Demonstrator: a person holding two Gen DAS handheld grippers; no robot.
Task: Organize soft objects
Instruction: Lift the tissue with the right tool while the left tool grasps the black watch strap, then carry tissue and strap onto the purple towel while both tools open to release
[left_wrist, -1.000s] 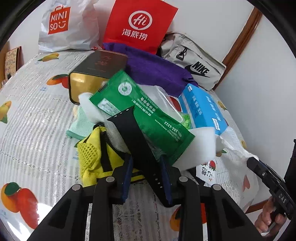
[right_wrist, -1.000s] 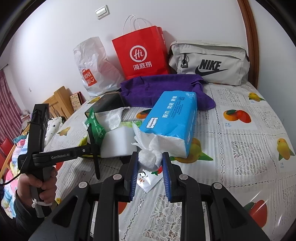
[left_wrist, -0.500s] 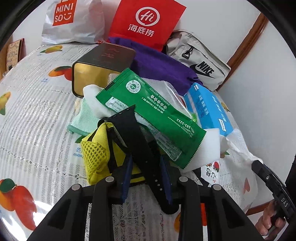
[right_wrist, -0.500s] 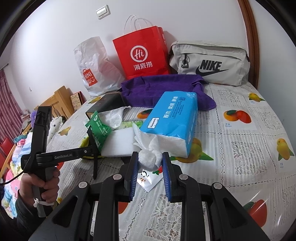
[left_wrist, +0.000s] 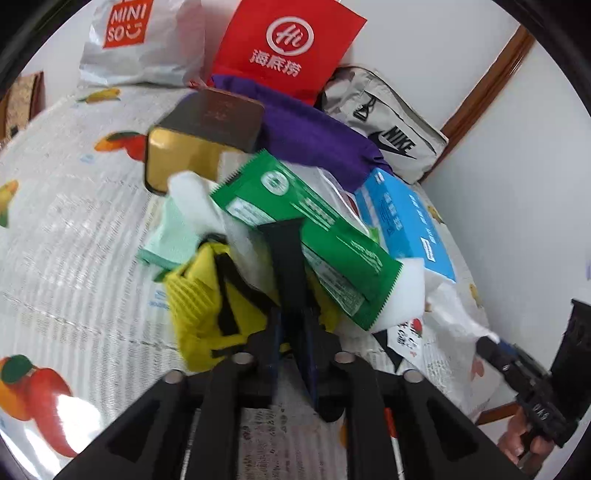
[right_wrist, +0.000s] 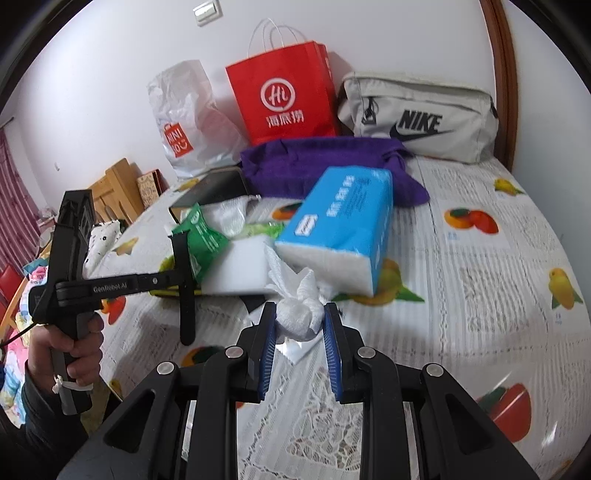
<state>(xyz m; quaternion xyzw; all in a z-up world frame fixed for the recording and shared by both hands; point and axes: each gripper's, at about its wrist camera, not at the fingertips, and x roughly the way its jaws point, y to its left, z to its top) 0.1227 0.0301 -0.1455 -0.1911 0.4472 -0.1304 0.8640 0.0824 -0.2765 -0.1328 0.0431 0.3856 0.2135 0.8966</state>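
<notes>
My left gripper (left_wrist: 291, 328) grips a black watch strap (left_wrist: 286, 266) that stands up between its pads, and its jaws are closing tighter. The strap (right_wrist: 185, 291) hangs from that left gripper (right_wrist: 173, 277) in the right wrist view. Behind it lies a heap: a yellow mesh bag (left_wrist: 201, 299), a green wipes packet (left_wrist: 306, 221), a white foam block (left_wrist: 404, 291) and a mint cloth (left_wrist: 171, 240). My right gripper (right_wrist: 300, 326) is shut on a knotted white tissue wad (right_wrist: 297, 314), just in front of the blue tissue pack (right_wrist: 343, 221).
A gold tin box (left_wrist: 192, 147) and a purple towel (right_wrist: 321, 162) lie behind the heap. Against the wall stand a Miniso bag (right_wrist: 184, 122), a red paper bag (right_wrist: 284, 99) and a grey Nike bag (right_wrist: 417, 118). A fruit-print tablecloth (right_wrist: 480, 277) covers the table.
The left jaws have narrowed on the black strap, which now stands more edge-on. The left gripper has tilted slightly over the heap. The right gripper keeps its hold on the tissue wad.
</notes>
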